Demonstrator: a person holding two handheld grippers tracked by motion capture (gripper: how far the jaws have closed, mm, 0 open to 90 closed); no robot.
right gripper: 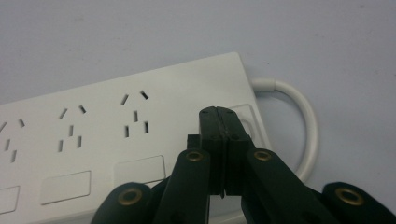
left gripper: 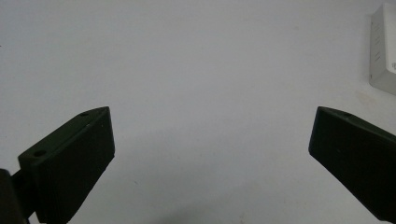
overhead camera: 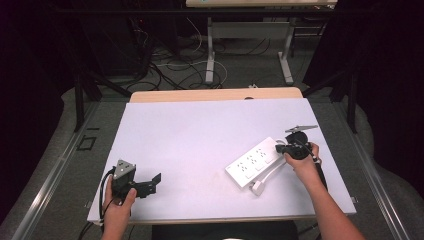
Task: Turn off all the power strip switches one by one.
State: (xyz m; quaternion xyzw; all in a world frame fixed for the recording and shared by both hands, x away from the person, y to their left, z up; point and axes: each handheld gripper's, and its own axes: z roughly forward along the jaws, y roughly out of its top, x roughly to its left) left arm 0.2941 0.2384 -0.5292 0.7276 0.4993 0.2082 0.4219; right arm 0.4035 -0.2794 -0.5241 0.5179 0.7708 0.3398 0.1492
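High view, near edge: left gripper (overhead camera: 150, 183) rests on the white table (overhead camera: 190, 135), jaws spread wide, nothing between them.
Right side: right gripper (overhead camera: 283, 148) clenched, tips at the power strip (overhead camera: 254, 161)'s cord end.
Beside strip: white cable (overhead camera: 267, 176) loops.
Far: floor cables (overhead camera: 175, 65).

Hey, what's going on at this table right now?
A person is working a white plastic power strip on the pale table with two handheld grippers. The right gripper, jaws shut together, has its tip over the rocker switch at the strip's cord end; whether it actually presses is hard to tell. The left gripper sits apart near the table's front edge, jaws wide open with nothing between them.
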